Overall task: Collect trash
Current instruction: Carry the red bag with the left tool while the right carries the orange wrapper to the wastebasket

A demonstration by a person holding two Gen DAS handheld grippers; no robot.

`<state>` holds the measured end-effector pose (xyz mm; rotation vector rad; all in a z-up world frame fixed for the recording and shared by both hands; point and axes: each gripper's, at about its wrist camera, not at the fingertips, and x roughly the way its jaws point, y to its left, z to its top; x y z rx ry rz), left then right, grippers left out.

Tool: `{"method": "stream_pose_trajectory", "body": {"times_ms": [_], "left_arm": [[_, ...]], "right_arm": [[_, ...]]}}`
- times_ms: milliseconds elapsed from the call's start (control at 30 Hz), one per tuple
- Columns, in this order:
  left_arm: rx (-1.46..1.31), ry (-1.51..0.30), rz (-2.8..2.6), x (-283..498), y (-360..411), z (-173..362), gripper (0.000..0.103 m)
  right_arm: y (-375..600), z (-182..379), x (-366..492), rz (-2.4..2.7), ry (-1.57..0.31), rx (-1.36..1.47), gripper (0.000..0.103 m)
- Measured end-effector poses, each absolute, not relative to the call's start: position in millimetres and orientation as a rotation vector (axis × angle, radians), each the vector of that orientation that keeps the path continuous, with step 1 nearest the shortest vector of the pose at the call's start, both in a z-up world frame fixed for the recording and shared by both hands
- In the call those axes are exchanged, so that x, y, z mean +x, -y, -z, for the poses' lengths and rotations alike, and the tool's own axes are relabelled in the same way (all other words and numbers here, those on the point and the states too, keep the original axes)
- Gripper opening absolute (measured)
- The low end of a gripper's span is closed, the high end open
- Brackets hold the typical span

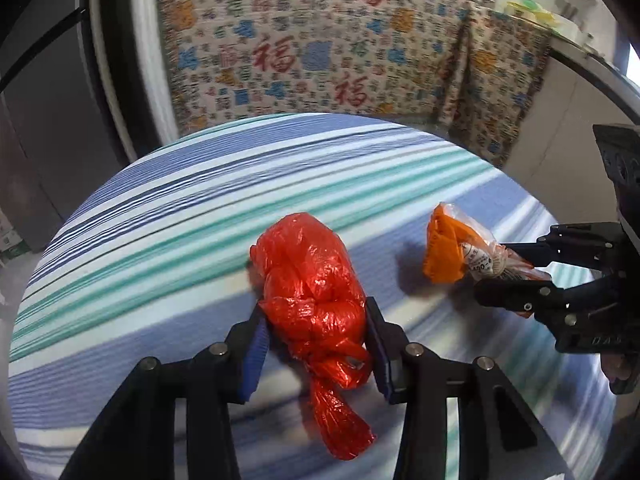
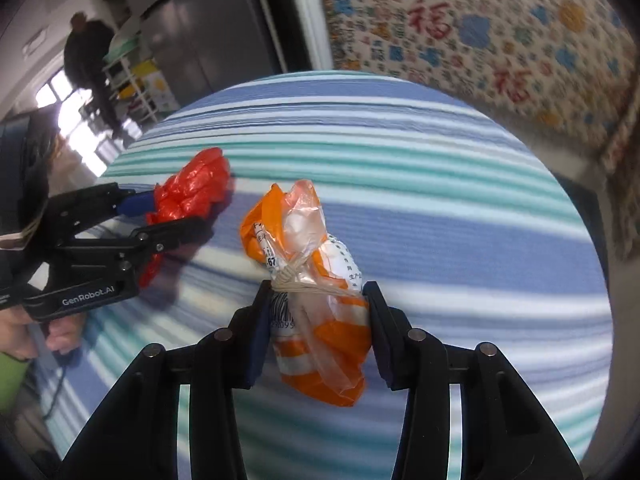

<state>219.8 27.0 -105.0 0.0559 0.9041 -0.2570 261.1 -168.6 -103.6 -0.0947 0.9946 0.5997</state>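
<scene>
Presently the left gripper [image 1: 316,344] pinches a knotted red plastic bag [image 1: 312,280], both pads pressed against its sides, just above the striped sheet [image 1: 160,220]. Beside it, the right gripper [image 2: 316,332] clamps an orange-and-clear wrapper bundle [image 2: 316,280] tied with string, likewise over the sheet. Patterned cloth [image 1: 300,48] hangs behind.

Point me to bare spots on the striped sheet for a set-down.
Bare striped sheet runs beyond the orange bag up to the patterned cloth. Crowded: near side, where the left gripper clamps the red bag and the right gripper the orange one.
</scene>
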Motion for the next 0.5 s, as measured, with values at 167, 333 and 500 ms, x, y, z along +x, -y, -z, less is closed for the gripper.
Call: {"method": "stream_pose_trajectory", "body": {"times_ms": [167, 333, 500], "left_arm": [[0.039, -0.895, 0.4, 183.6, 44.3, 86.5, 0.045], [0.036, -0.885, 0.57, 144.9, 140.8, 64.4, 0.045], [0.064, -0.888, 0.747, 111.4, 251.7, 47.2, 0.045]], "right_arm": [[262.6, 80.3, 211.7, -0.494, -0.989, 0.042, 0.045], [385.7, 58.9, 149.9, -0.279, -0.949, 0.174, 0.045], [489.2, 74.6, 105.4, -0.066, -0.972, 0.281, 0.045]]}}
